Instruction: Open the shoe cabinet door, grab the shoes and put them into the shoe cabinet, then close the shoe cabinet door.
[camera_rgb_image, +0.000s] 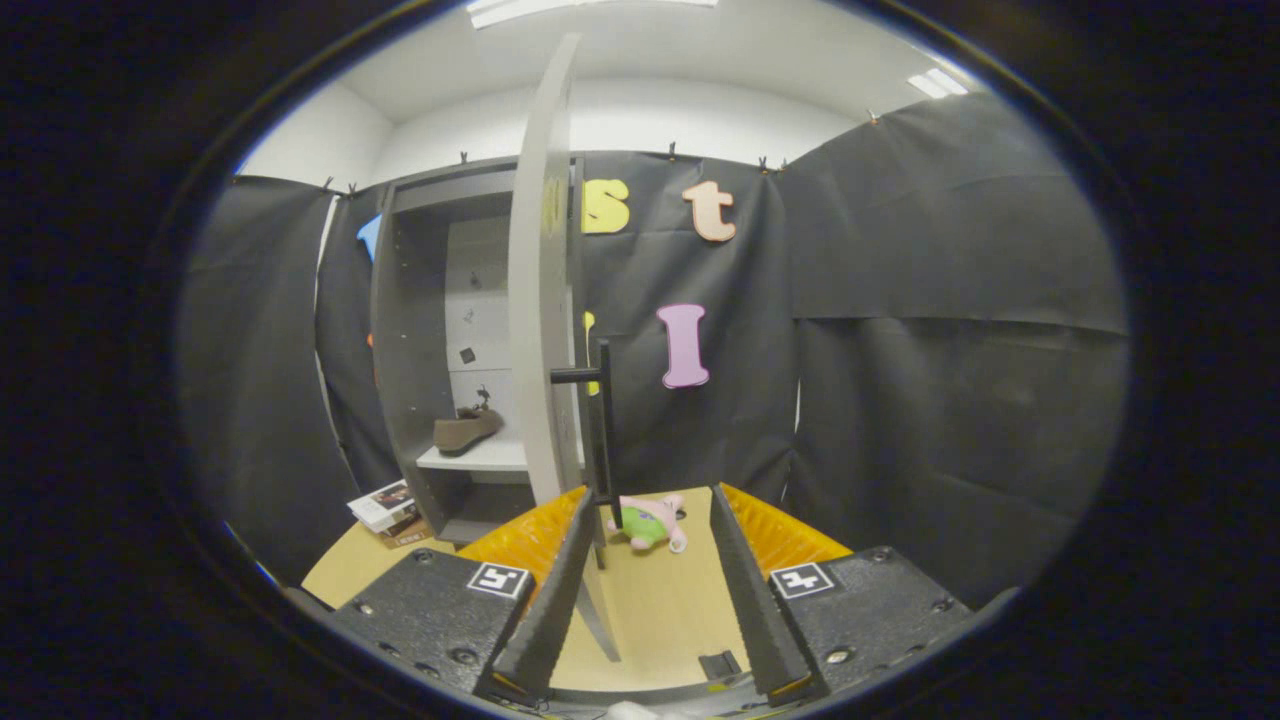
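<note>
Shoe cabinet (440, 340) at eleven o'clock from the tool (650, 590), grey, tall, open-fronted, standing on the pale bench (660, 610). Door (545, 300) swung out edge-on toward the camera, black bar handle (603, 420) on its right face, just ahead of the left finger (545, 590). Tool spread wide, gripping nothing; door edge and handle sitting in the gap near the left finger, contact not clear. One brown shoe (466, 430) already lying on the white shelf (480, 457) inside, toe pointing left. Small pink-and-green plush toy (648, 522) at twelve o'clock, beyond the fingers. Stack of booklets (384, 506) at nine o'clock by the cabinet foot.

Likely risks: fingers closing short of the handle and slipping off; pushing the door edge too hard and rocking the cabinet.
</note>
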